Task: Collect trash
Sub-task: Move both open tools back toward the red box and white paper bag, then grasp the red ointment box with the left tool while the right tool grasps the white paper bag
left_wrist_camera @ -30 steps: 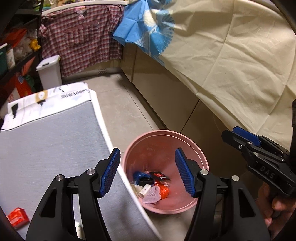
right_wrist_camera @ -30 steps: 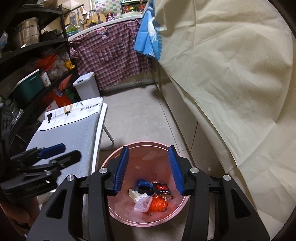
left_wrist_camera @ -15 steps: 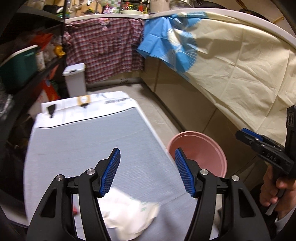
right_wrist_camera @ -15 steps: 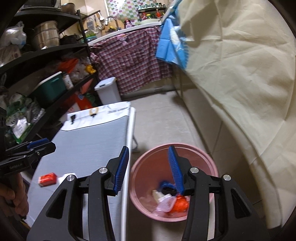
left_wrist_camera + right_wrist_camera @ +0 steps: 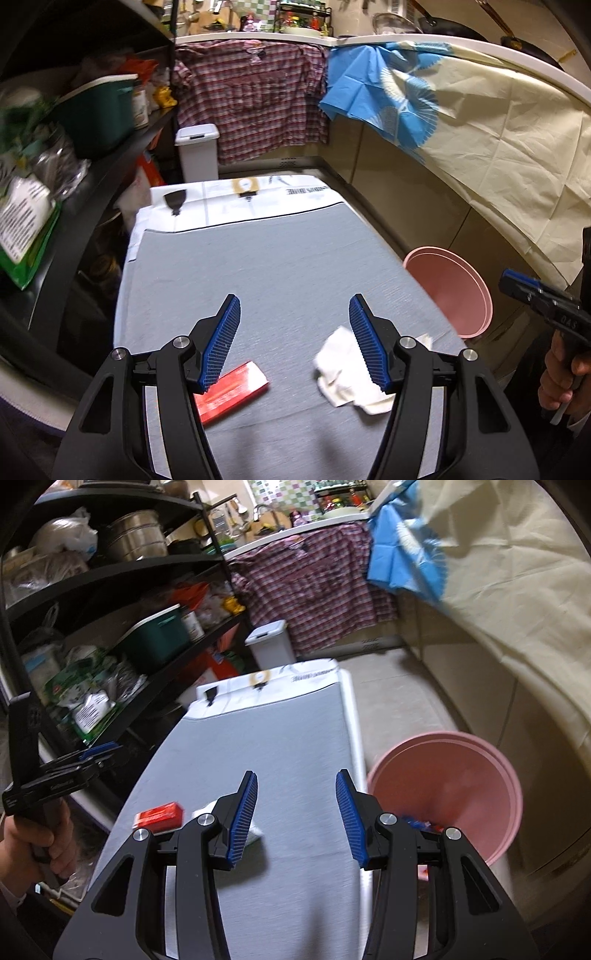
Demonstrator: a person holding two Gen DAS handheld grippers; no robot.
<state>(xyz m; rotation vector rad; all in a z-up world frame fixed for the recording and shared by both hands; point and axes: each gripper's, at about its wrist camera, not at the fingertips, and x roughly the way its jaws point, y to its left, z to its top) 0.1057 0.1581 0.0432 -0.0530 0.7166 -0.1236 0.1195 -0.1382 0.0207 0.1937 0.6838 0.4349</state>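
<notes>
Hovering over the table (image 5: pixel 280 258), left gripper (image 5: pixel 293 341) spread wide, empty; right gripper (image 5: pixel 295 818) also spread, empty. Red packet (image 5: pixel 231 391) and crumpled tissue (image 5: pixel 347 369) lie on the near end, apart; bin (image 5: pixel 458 291) sits beside the table. Risks: flat packet slipping from the pads, tissue tearing or snagging, drop missing the bin rim.

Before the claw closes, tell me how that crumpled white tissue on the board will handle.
The crumpled white tissue looks soft and folded, so it will probably squash flat and hang limp. It seems thin and light, so a nudge would likely slide it across the gray board.
</notes>
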